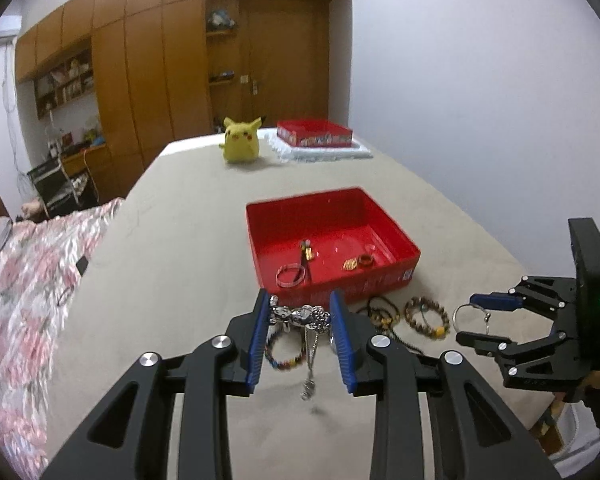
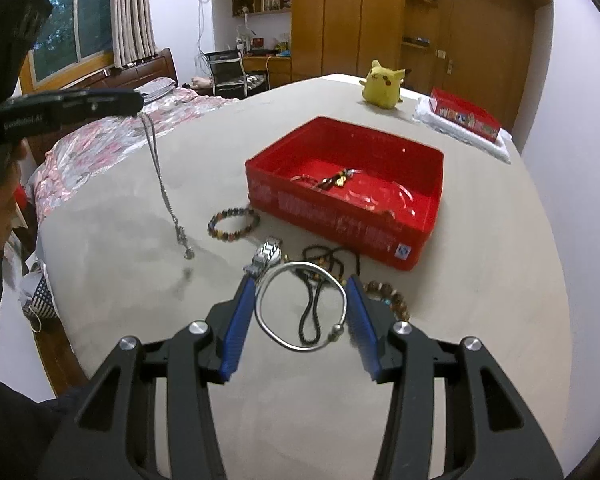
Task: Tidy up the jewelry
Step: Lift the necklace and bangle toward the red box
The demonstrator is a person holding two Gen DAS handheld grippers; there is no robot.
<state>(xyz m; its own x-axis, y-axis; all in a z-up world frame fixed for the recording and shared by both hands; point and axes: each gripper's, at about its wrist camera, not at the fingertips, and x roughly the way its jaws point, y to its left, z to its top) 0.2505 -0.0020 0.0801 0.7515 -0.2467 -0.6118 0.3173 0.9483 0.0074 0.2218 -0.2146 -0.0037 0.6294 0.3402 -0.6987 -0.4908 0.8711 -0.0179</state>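
Observation:
My left gripper (image 1: 302, 316) is shut on a silver charm necklace (image 1: 300, 316) whose chain and pendant (image 1: 308, 390) hang above the table; the chain also shows in the right wrist view (image 2: 164, 184). My right gripper (image 2: 302, 304) is shut on a silver bangle (image 2: 268, 324), held above the table; it also shows in the left wrist view (image 1: 470, 320). An open red box (image 1: 380, 276) (image 2: 340, 224) holds a few rings and a bracelet. On the table in front of it lie a coloured bead bracelet (image 2: 234, 224), a watch (image 2: 268, 254), a black cord necklace (image 2: 320, 280) and a wooden bead bracelet (image 1: 426, 316).
A yellow plush toy (image 1: 242, 140) and a second red box (image 1: 314, 132) on a white cloth stand at the table's far end. A bed with a floral cover (image 1: 28, 280) is left of the table. A white wall is on the right.

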